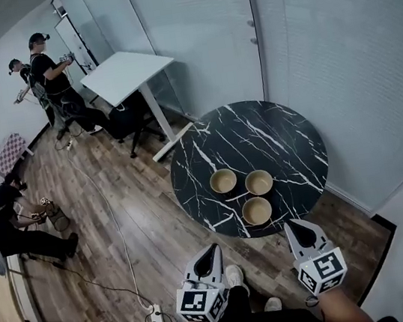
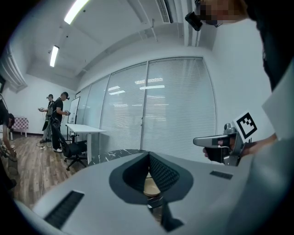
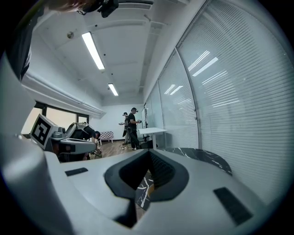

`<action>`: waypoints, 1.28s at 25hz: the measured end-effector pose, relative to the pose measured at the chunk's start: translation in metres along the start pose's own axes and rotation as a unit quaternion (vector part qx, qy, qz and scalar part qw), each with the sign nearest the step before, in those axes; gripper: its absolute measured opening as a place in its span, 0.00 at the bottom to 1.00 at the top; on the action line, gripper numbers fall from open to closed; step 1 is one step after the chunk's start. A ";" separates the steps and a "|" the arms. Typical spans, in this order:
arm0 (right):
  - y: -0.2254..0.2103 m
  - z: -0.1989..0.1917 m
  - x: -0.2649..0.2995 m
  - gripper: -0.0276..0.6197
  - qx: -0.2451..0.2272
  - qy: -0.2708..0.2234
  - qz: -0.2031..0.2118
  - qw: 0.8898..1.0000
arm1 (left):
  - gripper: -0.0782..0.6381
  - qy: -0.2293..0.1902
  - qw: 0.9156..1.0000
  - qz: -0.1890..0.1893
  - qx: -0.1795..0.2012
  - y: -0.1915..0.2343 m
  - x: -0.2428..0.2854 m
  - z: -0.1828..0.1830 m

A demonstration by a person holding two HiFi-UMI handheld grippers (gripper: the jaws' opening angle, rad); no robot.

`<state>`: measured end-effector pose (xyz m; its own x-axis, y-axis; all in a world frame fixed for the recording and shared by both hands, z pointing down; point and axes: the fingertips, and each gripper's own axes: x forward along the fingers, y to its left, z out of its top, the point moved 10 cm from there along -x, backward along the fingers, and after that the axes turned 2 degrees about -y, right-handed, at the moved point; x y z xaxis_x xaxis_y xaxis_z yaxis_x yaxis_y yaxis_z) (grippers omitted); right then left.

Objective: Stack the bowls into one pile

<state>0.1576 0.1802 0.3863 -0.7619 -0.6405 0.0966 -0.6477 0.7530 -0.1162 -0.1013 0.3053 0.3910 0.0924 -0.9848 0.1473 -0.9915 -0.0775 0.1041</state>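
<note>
**Condition.** The fingers of the left gripper (image 1: pixel 212 249) are pressed together with nothing between them. The fingers of the right gripper (image 1: pixel 294 225) are likewise pressed together and empty. Three bowls sit apart, unstacked, on the round bench (image 1: pixel 272 126), ahead of both finger pairs and not touched by either. The nearest bowl (image 1: pixel 257 210) lies ahead of and between the two finger pairs. The left bowl (image 1: pixel 224 182) and the right bowl (image 1: pixel 259 182) sit just beyond it.

**Likely faults.**

1. Closed approach. Fingers that reach a rim while pressed together would probably shove the bowl instead of gripping it. The nearest bowl sits close to the bench edge on the fingers' side, so a sideways shove could send it off.
2. Crowding. The bowls stand near one another. Fingers spreading around one rim may strike a neighbour.
3. Rim pinch. A bowl held by one wall is likely to tilt and could land crooked on the bowl below.
4. Crossing paths. Both grippers point at the same cluster and could collide.
</note>
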 end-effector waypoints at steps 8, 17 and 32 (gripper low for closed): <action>-0.024 0.018 0.065 0.06 -0.026 -0.006 -0.037 0.999 | 0.13 -0.019 1.000 -0.022 -0.011 0.057 0.059 0.011; -0.021 0.032 0.133 0.06 -0.034 -0.017 -0.065 0.997 | 0.13 0.003 0.999 -0.050 -0.008 0.114 0.112 0.019; -0.017 0.029 0.192 0.06 -0.035 -0.009 -0.138 0.990 | 0.13 0.014 0.991 -0.132 -0.031 0.183 0.192 0.024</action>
<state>0.0223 0.0405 0.3779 -0.5559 -0.8256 0.0967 -0.8304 0.5568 -0.0200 -0.2673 0.0985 0.4152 0.3503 -0.9270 0.1343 -0.9253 -0.3203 0.2031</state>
